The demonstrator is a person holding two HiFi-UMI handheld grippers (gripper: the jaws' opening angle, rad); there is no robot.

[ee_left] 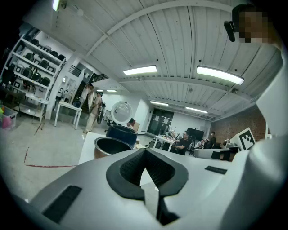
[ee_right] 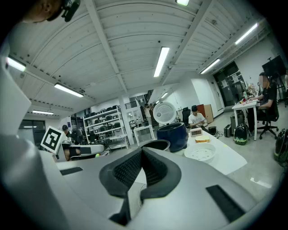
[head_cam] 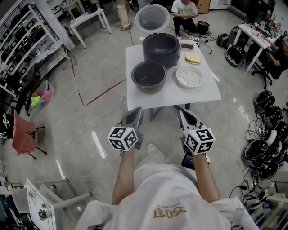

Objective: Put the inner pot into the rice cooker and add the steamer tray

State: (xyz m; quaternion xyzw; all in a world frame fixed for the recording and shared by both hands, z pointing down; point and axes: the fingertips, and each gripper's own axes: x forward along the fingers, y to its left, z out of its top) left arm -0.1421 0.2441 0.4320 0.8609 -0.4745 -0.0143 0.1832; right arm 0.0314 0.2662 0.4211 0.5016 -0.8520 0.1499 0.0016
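Observation:
On the white table (head_cam: 211, 92) stands a dark blue rice cooker (head_cam: 161, 48) with its round lid (head_cam: 152, 19) swung up. In front of it sits the dark inner pot (head_cam: 149, 75), empty, and to its right the white perforated steamer tray (head_cam: 189, 77). My left gripper (head_cam: 136, 112) and right gripper (head_cam: 184, 112) hover short of the table's near edge, both shut with nothing between the jaws. The pot (ee_left: 109, 145) and cooker (ee_left: 122, 134) show ahead in the left gripper view. In the right gripper view I see the cooker (ee_right: 173, 134), pot (ee_right: 156, 144) and tray (ee_right: 200, 152).
A yellow sponge-like item (head_cam: 192, 58) and a small device (head_cam: 186, 46) lie at the table's far right. A person (head_cam: 184, 11) sits behind the table. Shelving (head_cam: 24, 40) lines the left, a desk (head_cam: 254, 38) and helmets (head_cam: 263, 148) the right. A red chair (head_cam: 22, 134) stands at left.

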